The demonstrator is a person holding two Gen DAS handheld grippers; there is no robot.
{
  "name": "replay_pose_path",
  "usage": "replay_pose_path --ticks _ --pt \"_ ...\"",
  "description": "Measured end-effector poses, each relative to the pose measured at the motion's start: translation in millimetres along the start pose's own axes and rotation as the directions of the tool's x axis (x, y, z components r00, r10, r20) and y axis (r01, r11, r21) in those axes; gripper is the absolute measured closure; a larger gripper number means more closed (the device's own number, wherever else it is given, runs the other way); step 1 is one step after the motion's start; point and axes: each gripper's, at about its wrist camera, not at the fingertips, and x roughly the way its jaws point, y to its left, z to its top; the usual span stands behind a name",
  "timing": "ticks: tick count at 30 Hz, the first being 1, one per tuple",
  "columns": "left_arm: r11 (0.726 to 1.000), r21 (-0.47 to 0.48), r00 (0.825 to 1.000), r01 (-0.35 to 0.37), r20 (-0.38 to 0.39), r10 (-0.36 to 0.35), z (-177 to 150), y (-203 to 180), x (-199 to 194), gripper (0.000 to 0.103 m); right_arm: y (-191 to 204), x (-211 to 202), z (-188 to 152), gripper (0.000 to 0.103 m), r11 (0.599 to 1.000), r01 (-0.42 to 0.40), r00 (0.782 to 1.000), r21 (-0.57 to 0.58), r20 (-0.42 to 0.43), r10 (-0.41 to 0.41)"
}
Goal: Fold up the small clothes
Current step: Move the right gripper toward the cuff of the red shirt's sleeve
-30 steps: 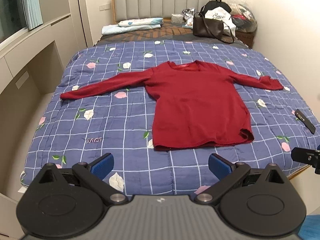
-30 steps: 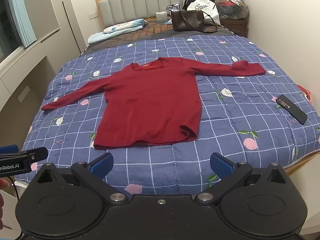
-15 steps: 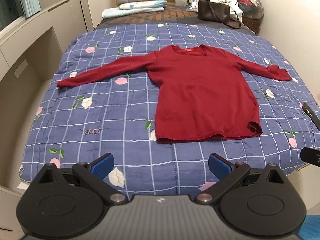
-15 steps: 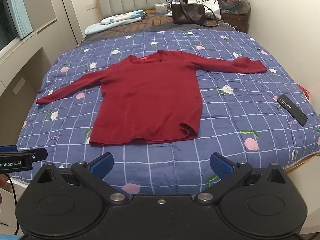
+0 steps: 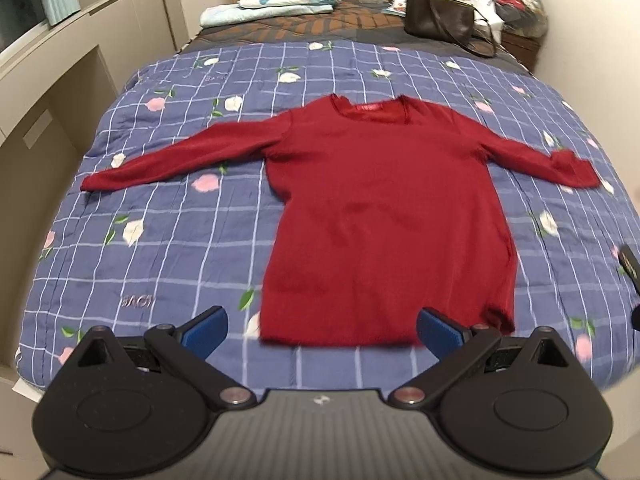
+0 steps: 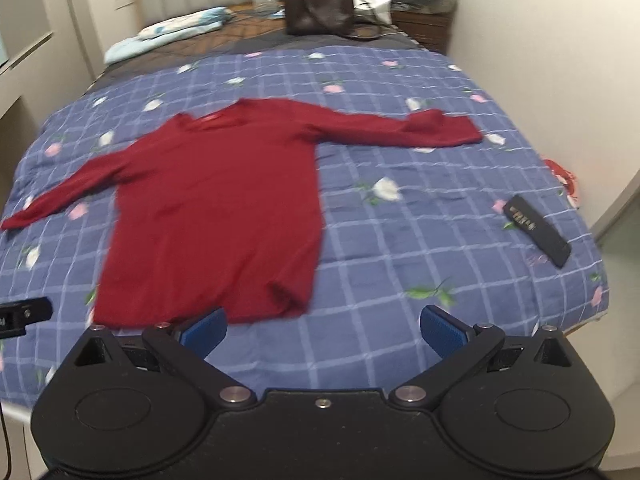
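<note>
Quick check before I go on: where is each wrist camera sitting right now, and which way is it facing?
Left wrist: behind the open left gripper, near the foot of the bed, facing the red top's hem and the headboard.
Right wrist: behind the open right gripper, further right, facing likewise; black remote alongside.
Shared: red top, blue quilt, brown handbag.
</note>
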Motion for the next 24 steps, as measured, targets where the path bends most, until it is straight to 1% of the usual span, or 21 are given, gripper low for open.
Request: replay_pose_path --ticks 3,7,12,18,24 --pt "0.998 -0.038 0.999 -0.041 -0.013 0.041 23 -25 11 0.0 -27 15 30 0.0 1.0 -0.008 1.0 0.016 -0.004 0.008" --pt "0.992 -0.09 0.996 -0.084 -0.048 0.08 56 -63 32 0.0 -62 36 71 0.0 1.0 -0.023 1.0 -0.002 -0.019 0.023" --pt "0.988 -0.091 0.991 -0.123 -0.067 0.117 90 -110 50 0.0 -105 62 114 0.0 0.999 -0.046 0.998 0.003 -0.035 0.046" --pt "0.99 -0.068 0.99 -0.12 -0.081 0.114 128 -164 67 0.0 -152 97 150 0.0 0.998 -0.059 0.996 0.036 -0.059 0.061" --pt "0.993 -0.036 0.99 -0.115 -0.083 0.112 163 -209 90 0.0 -182 130 174 0.0 0.997 -0.046 0.995 0.054 -0.085 0.05"
